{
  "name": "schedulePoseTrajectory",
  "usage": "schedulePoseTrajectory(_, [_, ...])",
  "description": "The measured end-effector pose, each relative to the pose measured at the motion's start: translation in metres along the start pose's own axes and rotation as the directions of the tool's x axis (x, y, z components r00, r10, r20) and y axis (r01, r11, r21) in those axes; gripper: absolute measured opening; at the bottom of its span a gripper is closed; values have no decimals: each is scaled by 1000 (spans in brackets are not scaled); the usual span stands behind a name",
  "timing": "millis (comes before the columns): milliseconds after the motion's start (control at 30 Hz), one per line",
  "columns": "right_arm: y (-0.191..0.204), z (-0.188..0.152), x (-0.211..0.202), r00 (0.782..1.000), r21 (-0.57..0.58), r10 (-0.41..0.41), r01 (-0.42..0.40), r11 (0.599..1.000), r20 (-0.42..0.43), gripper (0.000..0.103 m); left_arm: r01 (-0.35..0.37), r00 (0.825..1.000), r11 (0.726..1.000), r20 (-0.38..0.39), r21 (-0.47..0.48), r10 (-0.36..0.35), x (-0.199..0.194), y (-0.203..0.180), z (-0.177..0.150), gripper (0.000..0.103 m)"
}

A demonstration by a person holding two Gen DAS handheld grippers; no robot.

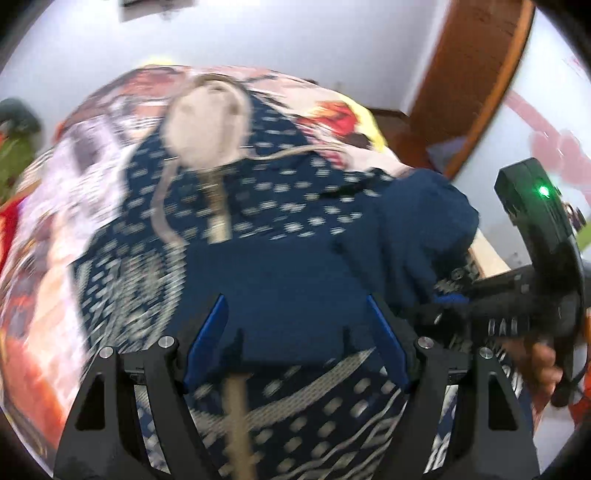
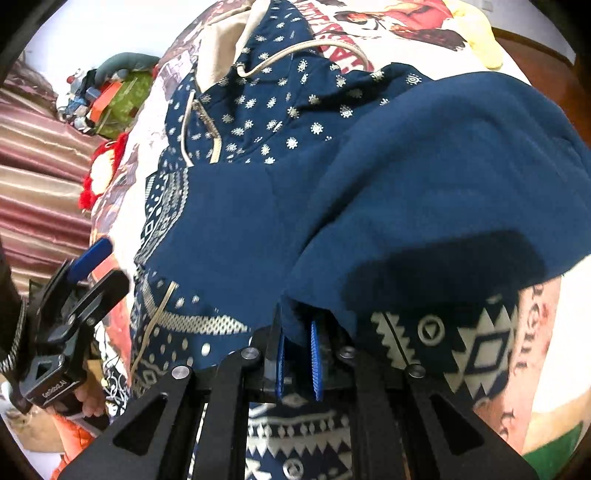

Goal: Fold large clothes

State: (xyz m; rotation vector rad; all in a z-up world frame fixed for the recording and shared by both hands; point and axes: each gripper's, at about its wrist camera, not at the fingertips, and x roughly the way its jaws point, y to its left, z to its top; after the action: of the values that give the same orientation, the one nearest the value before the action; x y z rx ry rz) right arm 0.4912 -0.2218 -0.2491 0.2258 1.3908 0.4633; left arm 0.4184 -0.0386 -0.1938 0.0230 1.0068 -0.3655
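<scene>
While the big blue dress [image 2: 280, 206] lies spread over a bed, most of what shows around it is a bright bedsheet [image 2: 399, 33] with red and orange cartoon pictures and big letters on a white ground. The dress is dark blue with small white dots, white zigzag bands near its hem, and a tan lining at the neck [image 1: 207, 125] with a thin tan cord looping from it. Part of the dress is turned over, so a plain blue side faces up.

The right gripper [image 2: 297, 360] has its blue pads pressed together on an edge of that plain blue cloth, which hangs over it in a thick fold. The left gripper [image 1: 295, 332] has its fingers spread apart above the dress, with nothing pinched between them. That view is blurry.

Behind the bed is a pale wall [image 1: 295, 40]. A brown wooden frame [image 1: 476, 74] stands to the right in the left view. On the far side of the bed, a striped pink and cream curtain [image 2: 40, 177] hangs down. Near it sits a pile of small things [image 2: 107, 99], green, orange and grey. A fuzzy red bit [image 2: 90, 184] lies at the bed's edge. A yellow cloth [image 2: 480, 40] rests on the far corner of the sheet.
</scene>
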Motion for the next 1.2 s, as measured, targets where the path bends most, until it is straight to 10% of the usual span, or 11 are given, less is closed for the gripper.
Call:
schedulePoseTrajectory(233, [-13, -9, -6, 997, 27, 70, -70, 997, 24, 8, -43, 973, 999, -225, 28, 48, 87, -25, 23, 76])
schedulePoseTrajectory(400, [-11, -16, -15, 999, -55, 37, -36, 998, 9, 8, -52, 974, 999, -220, 7, 52, 96, -17, 21, 90])
schedulePoseTrajectory(733, [-43, -55, -79, 994, -64, -51, 58, 996, 101, 8, -181, 969, 983, -177, -27, 173, 62, -4, 27, 80])
schedulePoseTrajectory(967, [-81, -79, -133, 924, 7, -279, 287, 958, 260, 8, -88, 996, 979, -16, 182, 93, 19, -93, 55, 80])
schedulePoseTrajectory(1200, [-119, -73, -114, 908, 46, -367, 366, 929, 201, 8, 23, 995, 939, -104, 344, 14, 71, -185, 67, 80])
